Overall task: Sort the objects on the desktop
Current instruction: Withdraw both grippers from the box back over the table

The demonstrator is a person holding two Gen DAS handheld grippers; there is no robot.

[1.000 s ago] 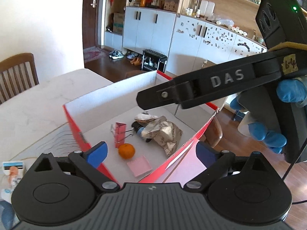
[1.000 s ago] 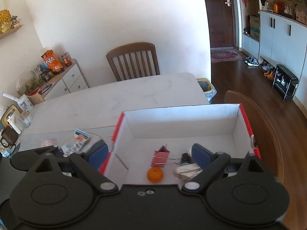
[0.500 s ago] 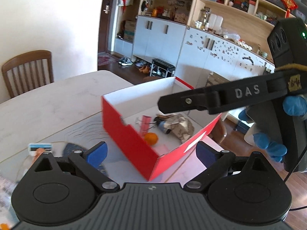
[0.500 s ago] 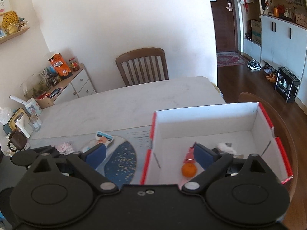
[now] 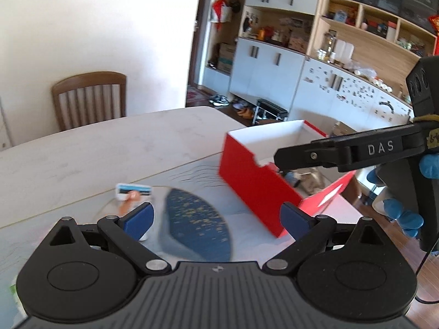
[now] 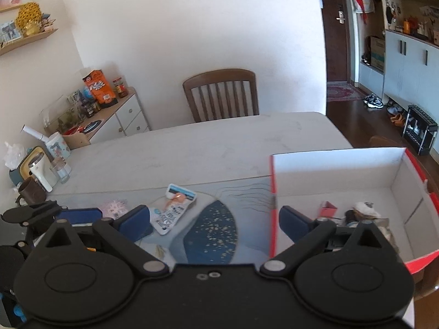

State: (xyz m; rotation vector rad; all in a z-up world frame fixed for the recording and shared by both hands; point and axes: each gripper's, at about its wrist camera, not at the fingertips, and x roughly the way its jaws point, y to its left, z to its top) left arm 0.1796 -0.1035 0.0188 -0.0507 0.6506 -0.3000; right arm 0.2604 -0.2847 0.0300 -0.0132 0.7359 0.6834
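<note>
A red box [image 6: 340, 170] with a white inside stands on the right of the table; it holds a pink clip [image 6: 328, 209] and a crumpled foil wrapper [image 6: 367, 213]. Left of it, a white snack packet [image 6: 175, 208] and a small pink packet [image 6: 114, 207] lie on a mat with a blue oval [image 6: 211, 230]. My right gripper [image 6: 214, 223] hangs open over the mat, empty. My left gripper [image 5: 216, 219] is open and empty too, above the blue oval [image 5: 197, 224], with the packet [image 5: 134, 192] ahead on its left and the box [image 5: 255, 181] to its right. A finger [image 5: 329, 150] of the right gripper reaches over the box.
A wooden chair [image 6: 222, 96] stands at the table's far side. A brown mug [image 6: 30, 192], a white jug [image 6: 41, 170] and a glass [image 6: 61, 170] crowd the table's left end. A gloved hand [image 5: 403, 216] holds the right gripper. Bare marble table [image 6: 205, 148] lies beyond the mat.
Both grippers have swung left, off the box and over the mat. The box now sits at the right of both views, and the snack packet has come into view. Both stay open.
</note>
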